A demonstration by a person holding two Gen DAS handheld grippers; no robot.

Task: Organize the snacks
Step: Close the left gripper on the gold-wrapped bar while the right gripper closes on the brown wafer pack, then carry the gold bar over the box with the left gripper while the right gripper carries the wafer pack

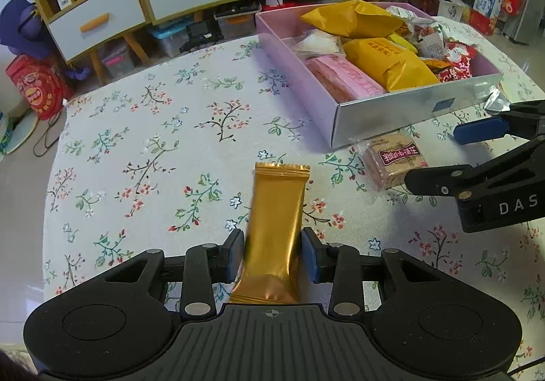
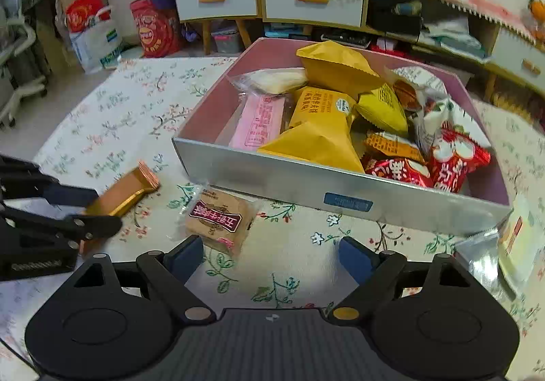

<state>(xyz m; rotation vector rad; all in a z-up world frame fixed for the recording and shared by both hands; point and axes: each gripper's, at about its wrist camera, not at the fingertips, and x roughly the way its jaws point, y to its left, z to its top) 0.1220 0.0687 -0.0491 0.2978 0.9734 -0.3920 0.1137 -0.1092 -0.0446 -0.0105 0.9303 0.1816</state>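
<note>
Broadly, the counter (image 1: 143,129), draped in a white cloth printed with flowering twigs, is seen filling both views. A shallow rectangular box (image 2: 282,176) with silver outer walls and a pink lining is set at about one o'clock in the left wrist view and at twelve o'clock in the right wrist view; it is heaped with wrapped snacks, among them yellow paper packets (image 2: 320,129), a flat pink packet (image 2: 260,120) and red-and-white sachets (image 2: 449,159).

A square biscuit in clear wrap with a maroon label (image 2: 218,222) is laid on the cloth just before the box's near wall, at eleven o'clock from the right tool (image 2: 271,255). That tool's blue pads are held wide apart over bare cloth, with nothing between them.

A long gold foil bar (image 1: 274,234) is lodged between the pads of the left tool (image 1: 272,253), its far end pointing to twelve o'clock; both pads are pressed against its sides, so the tool is clamped on it. A silvery packet (image 2: 490,258) is glimpsed at three o'clock in the right wrist view.
</note>
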